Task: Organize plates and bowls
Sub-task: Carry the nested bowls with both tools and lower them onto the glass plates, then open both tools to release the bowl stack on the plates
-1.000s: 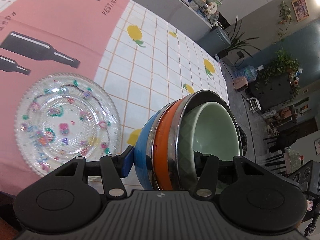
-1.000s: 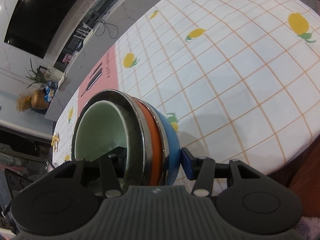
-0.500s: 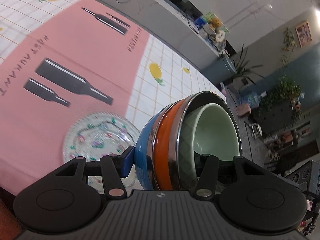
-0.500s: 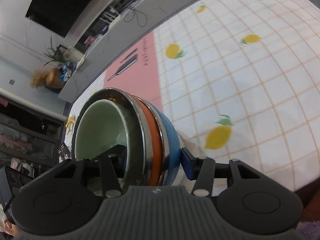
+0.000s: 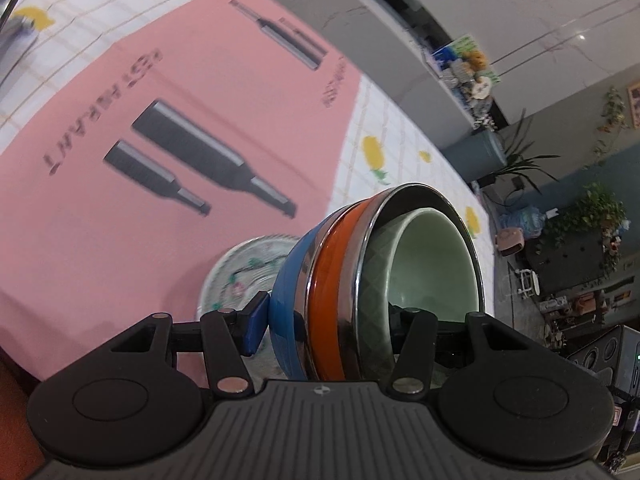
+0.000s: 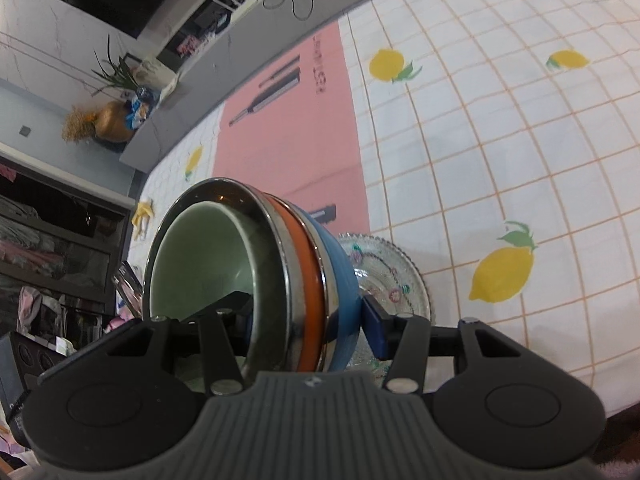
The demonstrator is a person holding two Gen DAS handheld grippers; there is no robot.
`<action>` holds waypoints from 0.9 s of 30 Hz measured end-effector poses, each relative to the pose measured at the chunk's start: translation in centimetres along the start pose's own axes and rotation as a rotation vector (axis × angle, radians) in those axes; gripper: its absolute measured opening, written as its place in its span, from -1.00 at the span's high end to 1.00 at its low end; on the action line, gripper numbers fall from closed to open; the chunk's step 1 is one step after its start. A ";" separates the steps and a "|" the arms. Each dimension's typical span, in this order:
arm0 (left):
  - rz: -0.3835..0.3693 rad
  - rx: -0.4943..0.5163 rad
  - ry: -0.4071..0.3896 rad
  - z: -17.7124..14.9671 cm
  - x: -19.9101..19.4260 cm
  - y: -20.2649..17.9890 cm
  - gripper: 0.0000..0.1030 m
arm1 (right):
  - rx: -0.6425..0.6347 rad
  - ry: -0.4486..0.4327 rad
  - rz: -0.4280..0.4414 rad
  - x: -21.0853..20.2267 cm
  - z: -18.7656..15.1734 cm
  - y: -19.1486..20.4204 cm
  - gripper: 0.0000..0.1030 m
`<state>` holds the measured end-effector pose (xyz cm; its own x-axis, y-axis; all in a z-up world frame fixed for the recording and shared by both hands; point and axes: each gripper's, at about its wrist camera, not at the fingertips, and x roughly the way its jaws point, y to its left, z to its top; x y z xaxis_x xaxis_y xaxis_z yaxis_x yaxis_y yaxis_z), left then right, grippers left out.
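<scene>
Bowls (image 5: 344, 292), three of them nested, fill the space nearest both cameras: a blue one outermost, an orange one with a shiny metal rim inside it, and a pale green bowl (image 5: 432, 264) innermost. The stack is tipped on its side and held off the tablecloth. The left gripper (image 5: 332, 320) is clamped across the stack's wall, one blue pad against the blue outside and the other finger reaching into the green bowl. The right gripper (image 6: 308, 320) grips the opposite side of the same stack (image 6: 280, 264) the same way, so both tools share the load.

Three bowls together are probably fairly heavy for a pinch on the rim, and the glazed and metal surfaces look smooth, so slipping is the main risk. The inner bowls are only loosely nested and could slide out while the stack is tilted. They are stiff and likely to chip if knocked.

Just beyond and below the stack lies a clear glass plate (image 6: 394, 280) with a flower pattern and a beaded edge, resting where the pink mat (image 5: 120, 200) meets the white lemon-print tablecloth (image 6: 520, 140). It looks fragile, so the bowls should be lowered gently and levelled first.

Farther off are a grey counter and houseplants.
</scene>
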<state>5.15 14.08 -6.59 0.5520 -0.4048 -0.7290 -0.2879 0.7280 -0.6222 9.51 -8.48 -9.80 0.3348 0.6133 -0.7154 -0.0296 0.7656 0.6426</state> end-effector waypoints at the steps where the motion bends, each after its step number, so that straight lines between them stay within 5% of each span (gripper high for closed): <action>1: 0.006 -0.007 0.008 -0.1 0.3 0.3 -0.16 | 0.002 0.011 -0.001 0.4 -0.1 -0.2 0.03; 27: 0.040 -0.033 0.047 0.0 2.4 1.5 -0.15 | -0.019 0.055 -0.018 2.9 0.2 -1.6 -0.02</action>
<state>6.00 14.17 -9.22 0.5022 -0.4021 -0.7656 -0.3354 0.7254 -0.6010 10.71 -7.92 -12.85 0.2829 0.6090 -0.7410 -0.0418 0.7797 0.6248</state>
